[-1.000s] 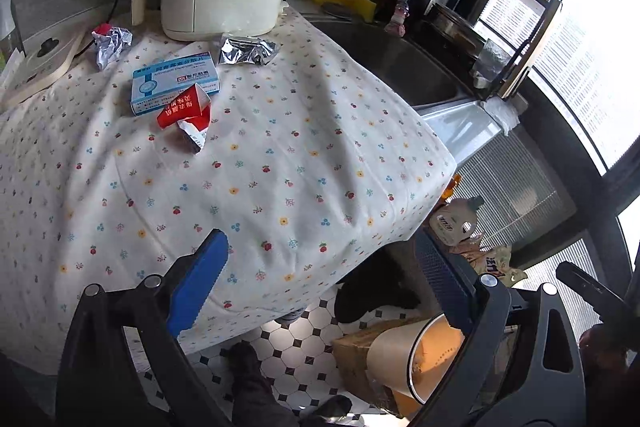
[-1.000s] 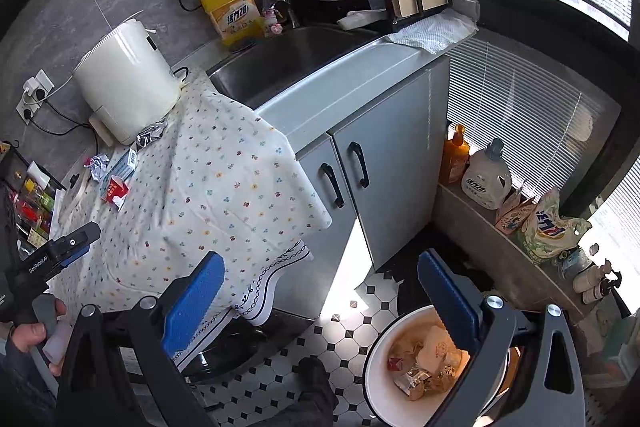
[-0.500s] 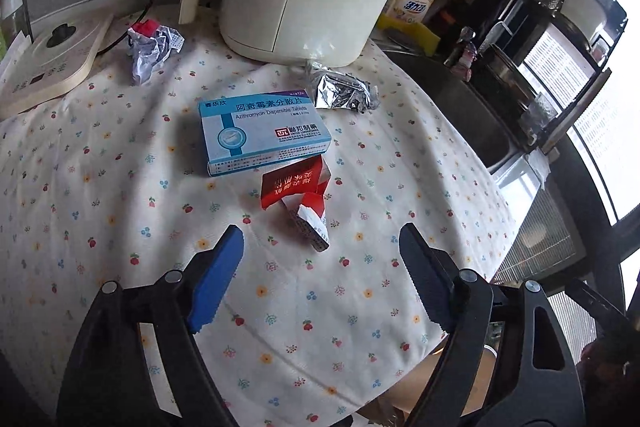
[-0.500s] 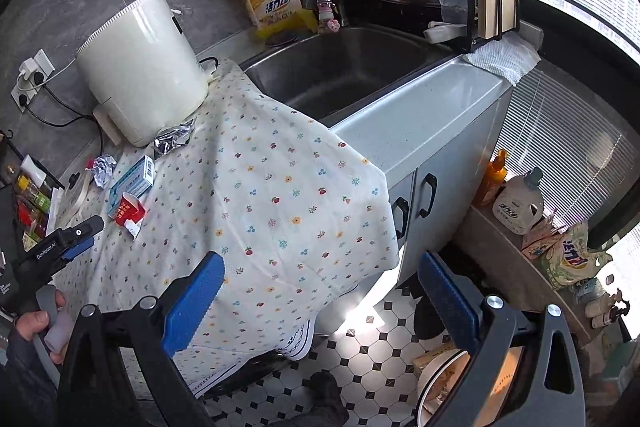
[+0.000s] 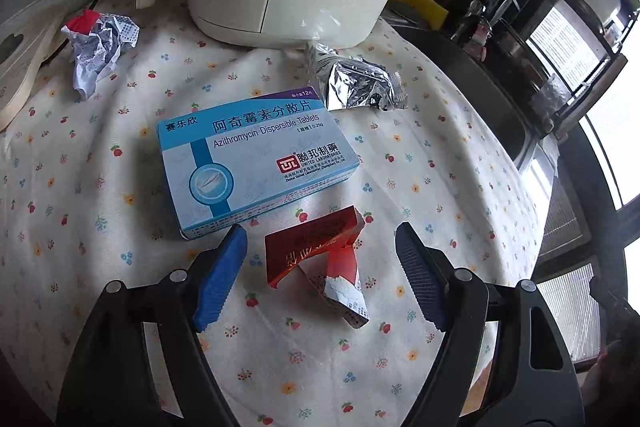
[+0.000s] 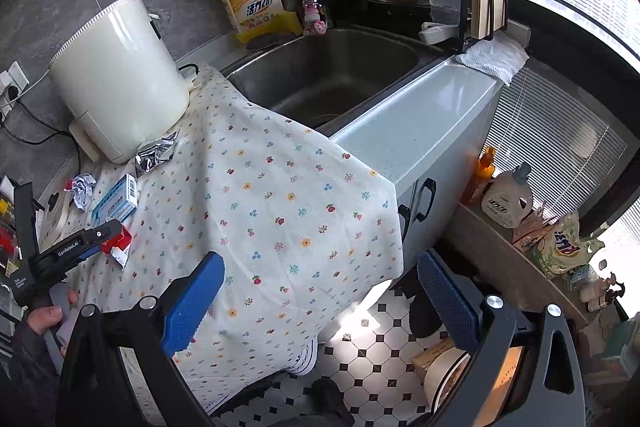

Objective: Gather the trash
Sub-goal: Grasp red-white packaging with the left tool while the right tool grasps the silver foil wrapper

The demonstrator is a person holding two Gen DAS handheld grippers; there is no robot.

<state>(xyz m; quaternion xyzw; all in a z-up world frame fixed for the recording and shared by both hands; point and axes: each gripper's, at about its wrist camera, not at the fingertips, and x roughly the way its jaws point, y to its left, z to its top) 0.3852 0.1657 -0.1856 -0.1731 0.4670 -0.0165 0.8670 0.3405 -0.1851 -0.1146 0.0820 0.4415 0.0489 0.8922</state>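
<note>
A torn red and white carton (image 5: pixel 320 259) lies on the flowered cloth (image 5: pixel 440 187), between the open fingers of my left gripper (image 5: pixel 320 275). Behind it lie a blue medicine box (image 5: pixel 252 159), a crumpled foil wrapper (image 5: pixel 356 87) and a crumpled paper ball (image 5: pixel 100 47). In the right wrist view the carton (image 6: pixel 116 243), the box (image 6: pixel 116 199), the foil (image 6: pixel 156 155) and the paper ball (image 6: pixel 82 189) show at the far left, next to the left gripper's fingers (image 6: pixel 100 233). My right gripper (image 6: pixel 320 307) is open and empty, off the cloth's front corner, above a trash bin (image 6: pixel 448 379) on the floor.
A white appliance (image 6: pixel 120 87) stands behind the trash. A steel sink (image 6: pixel 340 75) and a yellow detergent jug (image 6: pixel 256 3) are to the right. A grey cabinet (image 6: pixel 432 147) and a ledge with bottles (image 6: pixel 508 199) lie beyond. The floor is black and white tile (image 6: pixel 368 347).
My left gripper has moved forward over the cloth and now straddles the red carton. My right gripper has swung left and up, away from the bin towards the cloth.
</note>
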